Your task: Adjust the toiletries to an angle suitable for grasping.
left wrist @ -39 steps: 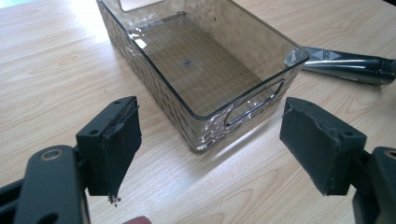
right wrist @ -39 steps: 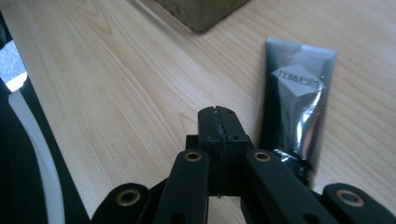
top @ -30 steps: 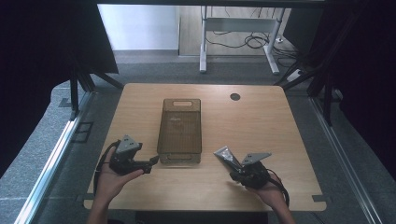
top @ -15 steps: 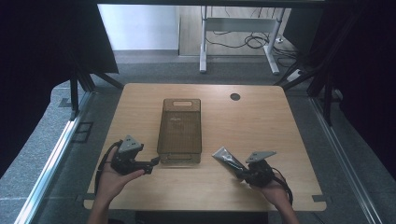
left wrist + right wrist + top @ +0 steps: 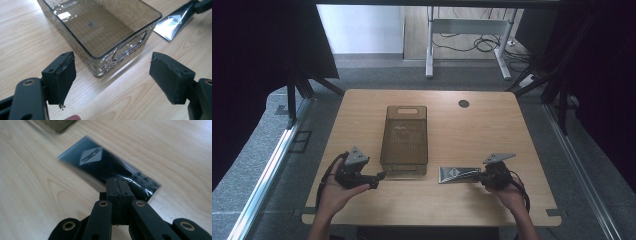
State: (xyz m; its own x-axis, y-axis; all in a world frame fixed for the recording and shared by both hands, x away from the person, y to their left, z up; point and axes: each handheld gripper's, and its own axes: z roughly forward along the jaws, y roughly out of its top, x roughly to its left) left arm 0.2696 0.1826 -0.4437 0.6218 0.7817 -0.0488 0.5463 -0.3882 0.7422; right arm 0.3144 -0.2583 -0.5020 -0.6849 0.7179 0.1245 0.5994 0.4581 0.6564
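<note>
The dark foil pouch point(image 5: 458, 174) lies flat near the desk's point(image 5: 492, 135) front edge, right of the middle, and the right tool point(image 5: 482, 176) has its jaws pressed together on the pouch's near end; with so slim a bite on slick foil, it could slip free or sag and catch the rim when lifted. The smoky clear bin point(image 5: 405, 137) stands just left of it, empty, and the left tool point(image 5: 379, 177), jaws wide apart and holding nothing, waits at the bin's near end, where a swung pouch could brush it.
</note>
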